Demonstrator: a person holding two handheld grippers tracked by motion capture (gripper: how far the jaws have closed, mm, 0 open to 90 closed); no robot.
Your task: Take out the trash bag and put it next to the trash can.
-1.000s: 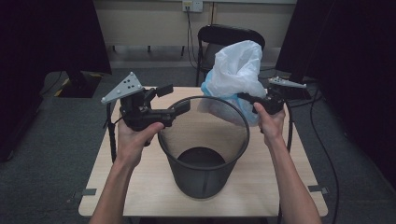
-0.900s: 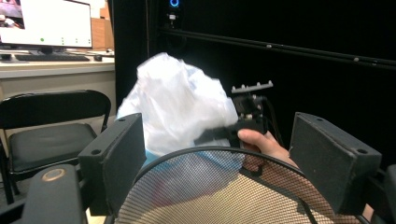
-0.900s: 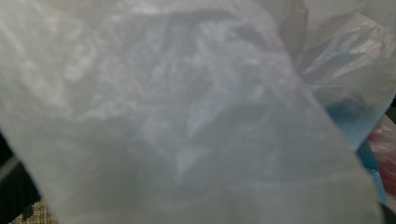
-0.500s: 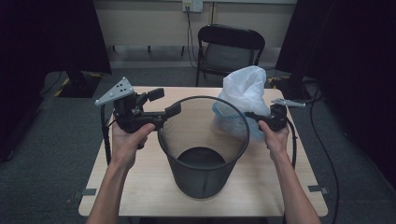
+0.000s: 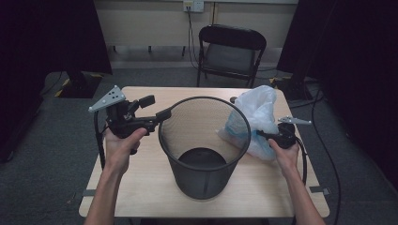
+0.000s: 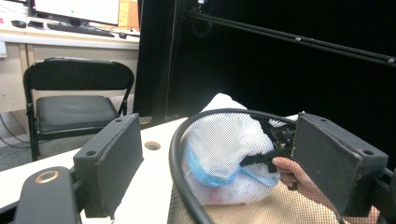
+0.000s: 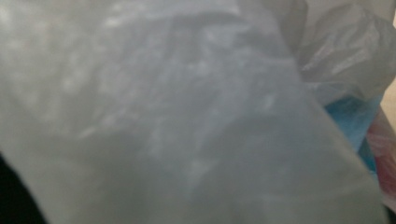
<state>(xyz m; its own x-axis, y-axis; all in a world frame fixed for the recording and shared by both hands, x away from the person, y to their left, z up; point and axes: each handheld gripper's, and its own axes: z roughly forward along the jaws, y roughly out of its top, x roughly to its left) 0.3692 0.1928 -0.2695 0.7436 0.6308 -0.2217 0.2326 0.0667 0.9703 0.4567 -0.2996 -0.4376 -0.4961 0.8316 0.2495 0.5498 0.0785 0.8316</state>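
A translucent plastic bag [image 7: 154, 112] presses against the right gripper's camera, hiding that claw's jaws and blurring all but a blue and red patch at the edge. From above, the right gripper [image 5: 267, 136] is clamped on the white bag [image 5: 253, 122], which rests on the table [image 5: 141, 187] directly ahead of the claw, against the outer wall of the black mesh wastebasket [image 5: 204, 145]. The left gripper [image 5: 162, 115] holds its jaws wide apart on either side of the basket's rim [image 6: 187, 140], clamping nothing; whether a pad touches the wire cannot be told.
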